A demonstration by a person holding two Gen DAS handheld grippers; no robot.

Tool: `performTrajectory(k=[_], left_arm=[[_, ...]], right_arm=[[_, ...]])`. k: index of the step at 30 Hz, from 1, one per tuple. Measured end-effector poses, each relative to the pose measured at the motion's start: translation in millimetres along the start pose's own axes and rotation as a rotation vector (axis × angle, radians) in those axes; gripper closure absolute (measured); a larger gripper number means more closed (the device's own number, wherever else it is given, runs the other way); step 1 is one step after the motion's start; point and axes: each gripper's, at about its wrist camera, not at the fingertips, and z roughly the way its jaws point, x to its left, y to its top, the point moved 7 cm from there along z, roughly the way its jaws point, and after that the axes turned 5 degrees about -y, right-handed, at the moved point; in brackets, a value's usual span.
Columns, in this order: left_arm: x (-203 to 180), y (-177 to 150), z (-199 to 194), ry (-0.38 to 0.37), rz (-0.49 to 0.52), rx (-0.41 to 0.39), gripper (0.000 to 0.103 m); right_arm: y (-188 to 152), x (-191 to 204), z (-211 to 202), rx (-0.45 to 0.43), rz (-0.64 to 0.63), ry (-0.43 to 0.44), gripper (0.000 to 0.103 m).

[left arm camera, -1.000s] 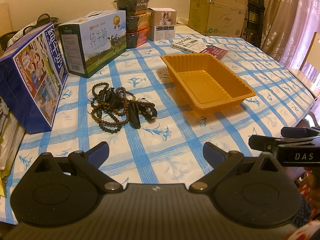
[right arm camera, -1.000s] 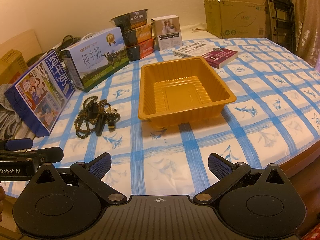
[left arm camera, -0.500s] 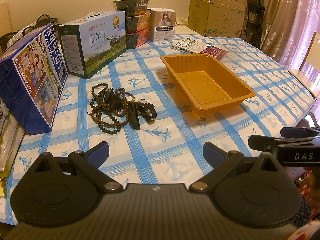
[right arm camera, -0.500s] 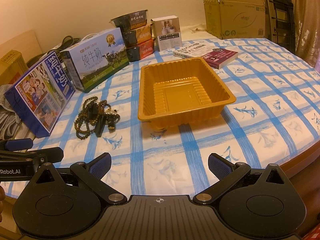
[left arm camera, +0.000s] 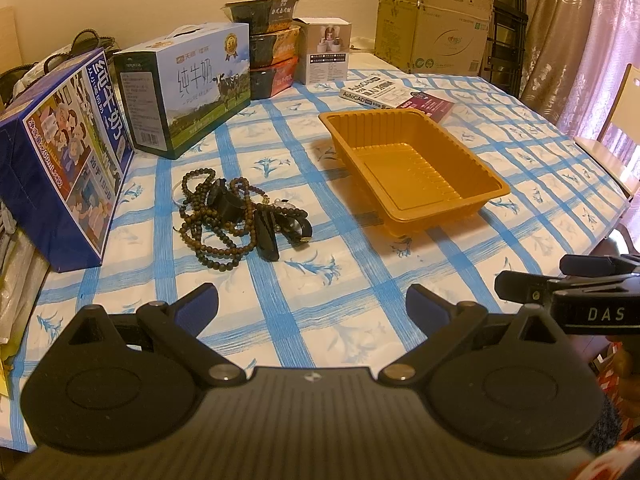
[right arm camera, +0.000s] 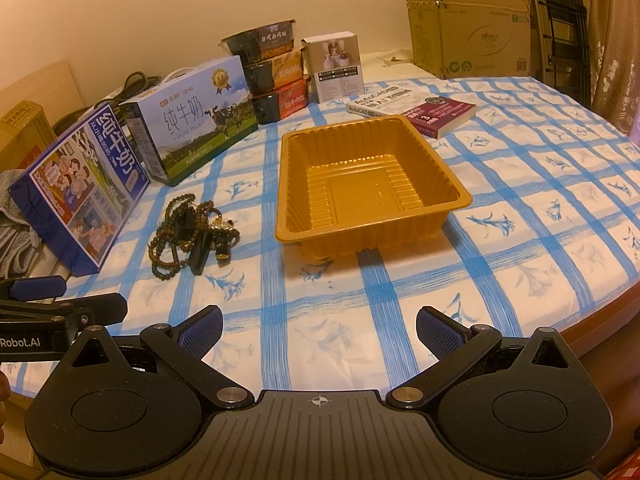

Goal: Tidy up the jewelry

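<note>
A tangle of brown bead strings and black pieces, the jewelry pile (left arm camera: 236,220) (right arm camera: 190,232), lies on the blue-checked tablecloth. To its right sits an empty orange plastic tray (left arm camera: 492,186) (right arm camera: 292,236). My left gripper (left arm camera: 312,306) hovers open over the near table edge, well short of the pile. Equally wide open, my right gripper (right arm camera: 319,326) hangs in front of the tray with nothing between its fingers. Each gripper shows at the edge of the other's view.
Two milk cartons (left arm camera: 64,152) (left arm camera: 184,84) stand left and behind the pile. Stacked food bowls (left arm camera: 272,60), a small white box (left arm camera: 326,54) and books (left arm camera: 396,94) line the back. Cardboard boxes (left arm camera: 436,20) and a chair (left arm camera: 616,136) stand beyond the table's right side.
Both views have drifted very slightly; the pile and tray have not moved and both grippers stay open.
</note>
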Motion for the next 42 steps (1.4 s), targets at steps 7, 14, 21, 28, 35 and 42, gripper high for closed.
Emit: performTrajectory(k=[7,14,21,28,35,42], left_arm=[[0.0,0.2,0.2,-0.001,0.0,0.0,0.003],[0.1,0.2,0.1,0.0,0.0,0.0,0.003],[0.0,0.2,0.0,-0.001,0.0,-0.001,0.003],[0.1,0.2,0.1,-0.001,-0.001,-0.001,0.003],[-3.3,9.8,-0.3,-0.007,-0.008,-0.001,0.006],[14.8,12.5,5.0,0.023,-0.01,-0.015,0.006]], right_arm=[[0.4,-0.1,0.1,-0.001,0.0,0.0,0.0],[0.2,-0.2,0.4,0.0,0.0,-0.001,0.0],[0.4,-0.4,0.6,-0.001,0.001,-0.001,0.0],[-4.8,2.3,1.2,-0.001,0.0,-0.001,0.0],[6.2,-2.5,0.3,-0.028,0.019,0.0,0.0],[28.4,-41.9,-2.6,-0.12,0.151,-0.025,0.012]])
